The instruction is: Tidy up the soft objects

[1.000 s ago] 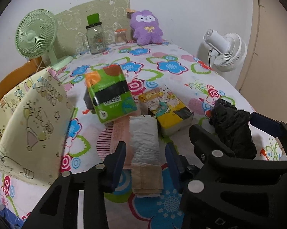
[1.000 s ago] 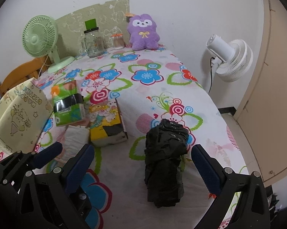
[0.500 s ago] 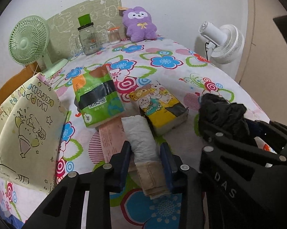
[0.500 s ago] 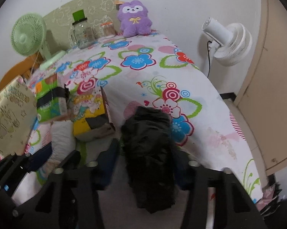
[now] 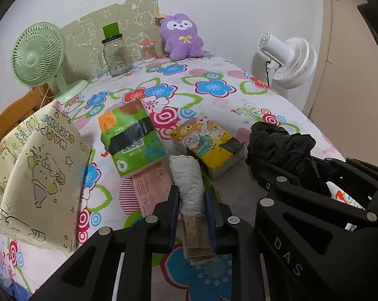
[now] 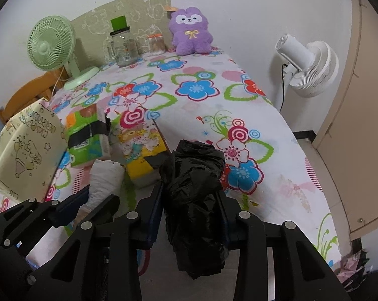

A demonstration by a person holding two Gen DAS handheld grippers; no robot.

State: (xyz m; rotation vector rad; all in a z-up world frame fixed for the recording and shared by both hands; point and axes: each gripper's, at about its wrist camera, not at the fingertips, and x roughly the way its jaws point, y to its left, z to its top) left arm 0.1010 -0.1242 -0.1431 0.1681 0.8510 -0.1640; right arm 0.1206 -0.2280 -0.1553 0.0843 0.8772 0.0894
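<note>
Black plastic, a crumpled bag (image 6: 194,195), sits between the fingers of the right gripper (image 6: 192,215) near the front edge of the bench (image 6: 264,115); the jaws are closing and already press into its sides. Just beside it, toward the left edge, the left gripper (image 5: 192,213) is clamped tight on a white rolled bundle (image 5: 189,180) with a tan folded end, which lies partly on a pink sheet of paper (image 5: 151,183). Both bundles rest on the flowered cloth, not yet lifted. Behind them, toward the middle of the bench, a green tissue pack (image 5: 132,135) and a yellow tissue pack (image 5: 209,143) lie side by side and loose. At the left edge stands a cream printed bag (image 5: 43,175); whether it is the place meant for the soft things cannot be told. A purple plush toy (image 5: 182,36) sits at the far edge against the wall, near a glass jar (image 5: 114,55) and a green fan (image 5: 38,55). As a judgement, the tidying is at an early stage: two soft items are gripped, none looks put away, and the two tissue packs are left to handle.
</note>
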